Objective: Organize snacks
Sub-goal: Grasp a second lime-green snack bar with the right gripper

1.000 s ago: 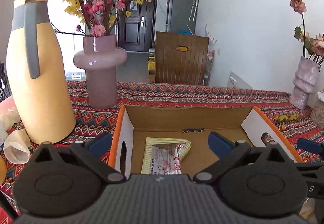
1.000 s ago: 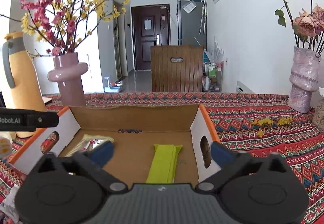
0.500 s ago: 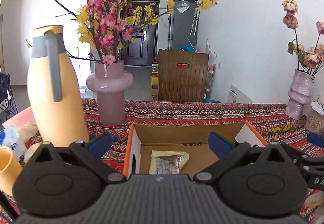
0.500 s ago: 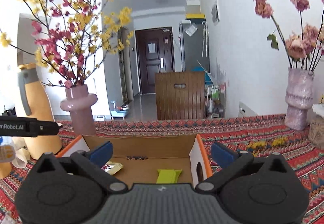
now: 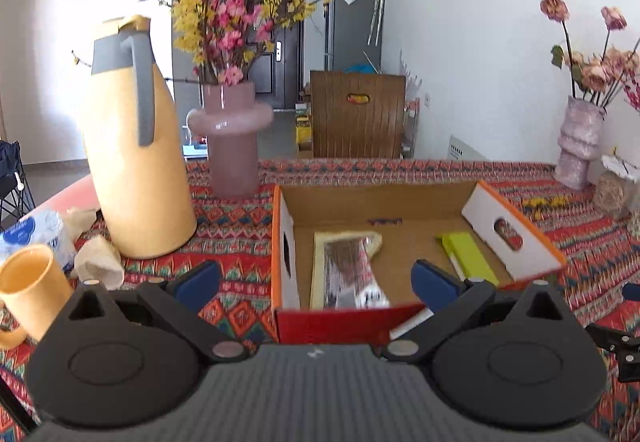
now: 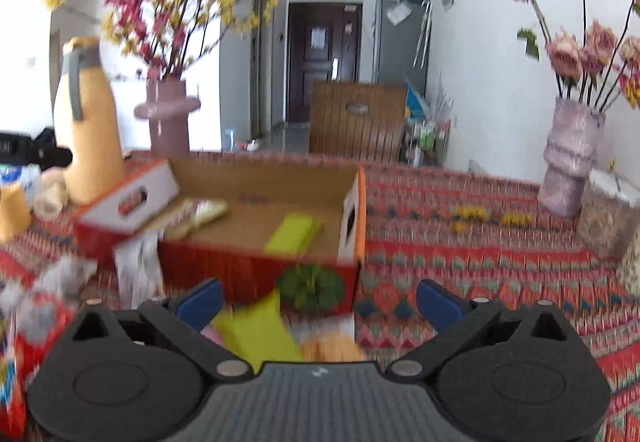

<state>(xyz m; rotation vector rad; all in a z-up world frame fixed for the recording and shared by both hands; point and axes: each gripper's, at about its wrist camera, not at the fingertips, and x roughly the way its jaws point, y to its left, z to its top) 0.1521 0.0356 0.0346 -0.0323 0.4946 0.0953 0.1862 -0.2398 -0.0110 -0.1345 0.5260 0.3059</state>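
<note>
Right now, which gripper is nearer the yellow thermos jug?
Left. The left gripper hangs at the cardboard box's front, the yellow thermos jug close on its left; the right gripper sees it far beyond the box.

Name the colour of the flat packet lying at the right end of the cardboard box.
Lime green packet; the left wrist view shows it best.

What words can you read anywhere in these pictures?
None can be read.
Silver snack packet in the box: print blurred.
Blue tissue pack: print too small.
Dark print on the box's back wall: too small.
</note>
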